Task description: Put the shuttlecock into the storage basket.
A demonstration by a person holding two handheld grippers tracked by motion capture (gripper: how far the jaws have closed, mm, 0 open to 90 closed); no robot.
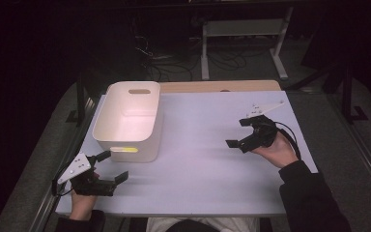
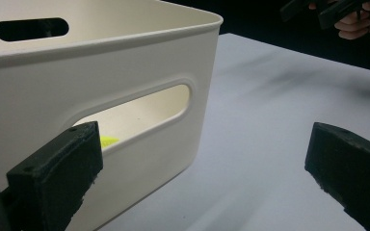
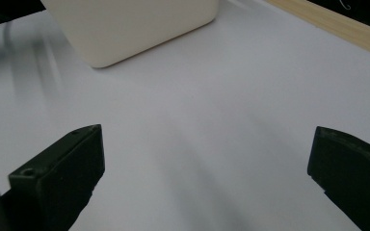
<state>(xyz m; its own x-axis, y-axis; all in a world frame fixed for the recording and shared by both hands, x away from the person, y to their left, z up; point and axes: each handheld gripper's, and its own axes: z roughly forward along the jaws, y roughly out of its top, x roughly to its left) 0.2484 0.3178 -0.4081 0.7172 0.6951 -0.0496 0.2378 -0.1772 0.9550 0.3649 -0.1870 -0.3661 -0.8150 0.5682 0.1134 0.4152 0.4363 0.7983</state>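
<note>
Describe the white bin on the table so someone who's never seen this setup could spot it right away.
On the pale table, look to its far left part, just ahead of the left gripper. There stands a cream-white plastic bin, open-topped, with rounded corners and an oval handle slot in each end wall. It is the one container there, with something yellow visible through its near slot.

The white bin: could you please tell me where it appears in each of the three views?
High view: white bin at the table's left, far side.
Left gripper view: it covers the left half, close up, handle slot facing the camera.
Right gripper view: top left, one rounded corner.
Shared landmark: the pale tabletop.
</note>
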